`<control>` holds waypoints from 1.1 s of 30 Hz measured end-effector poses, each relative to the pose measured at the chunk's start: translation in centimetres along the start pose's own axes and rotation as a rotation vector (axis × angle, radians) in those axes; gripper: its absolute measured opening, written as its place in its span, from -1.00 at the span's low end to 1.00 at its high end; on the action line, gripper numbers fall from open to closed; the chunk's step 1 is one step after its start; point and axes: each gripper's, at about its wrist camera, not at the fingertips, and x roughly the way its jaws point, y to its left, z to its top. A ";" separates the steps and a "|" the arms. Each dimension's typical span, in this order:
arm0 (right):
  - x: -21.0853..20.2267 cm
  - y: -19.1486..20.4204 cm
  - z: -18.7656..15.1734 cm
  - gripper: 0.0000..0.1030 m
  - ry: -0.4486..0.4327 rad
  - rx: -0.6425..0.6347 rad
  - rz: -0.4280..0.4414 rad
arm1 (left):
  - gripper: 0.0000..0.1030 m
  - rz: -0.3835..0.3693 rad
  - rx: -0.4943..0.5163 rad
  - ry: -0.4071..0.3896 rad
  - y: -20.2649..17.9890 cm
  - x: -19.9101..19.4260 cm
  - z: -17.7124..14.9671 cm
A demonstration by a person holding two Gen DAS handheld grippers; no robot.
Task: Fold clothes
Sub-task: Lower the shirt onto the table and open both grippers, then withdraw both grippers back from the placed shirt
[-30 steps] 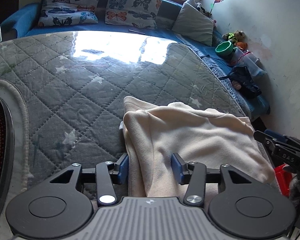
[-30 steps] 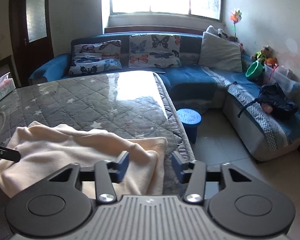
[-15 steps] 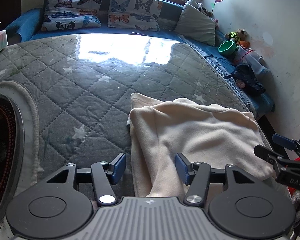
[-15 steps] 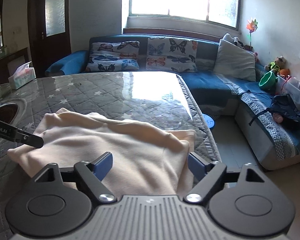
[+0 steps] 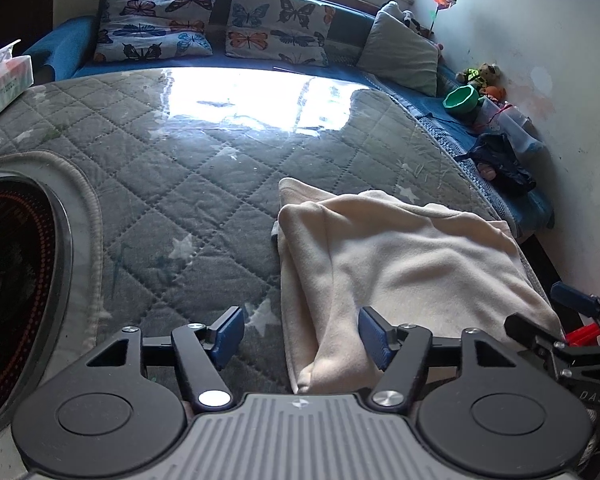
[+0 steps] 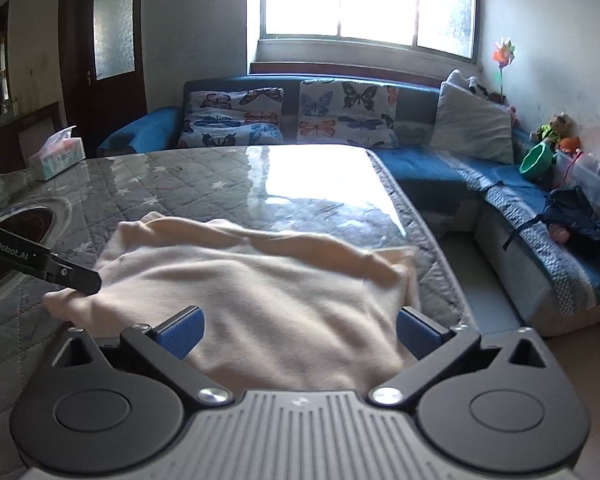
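Lying folded at the counter's (image 5: 204,184) near right corner, the cream garment (image 5: 412,264) runs its long axis across both grippers. Your left gripper (image 5: 302,334) straddles its left edge, and your right gripper (image 6: 298,330) brackets its right end. Both have just been opening, the right to full spread; cloth sits between the jaws, unclamped. Neither hand is nearer: each covers 1 end.

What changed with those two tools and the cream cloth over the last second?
Both tools have just been opening: the right tool spread wide, the left tool less, and neither pinches the cream garment, which lies folded between their pads. Both views show more of the room and garment, as if pulling back. The garment and the tissue box stayed put on the quilted table cover.
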 end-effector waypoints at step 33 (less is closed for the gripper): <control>-0.8 0.8 -1.2 1.00 0.003 0.032 -0.010 | 0.33 -0.029 0.019 -0.003 -2.3 0.1 -0.9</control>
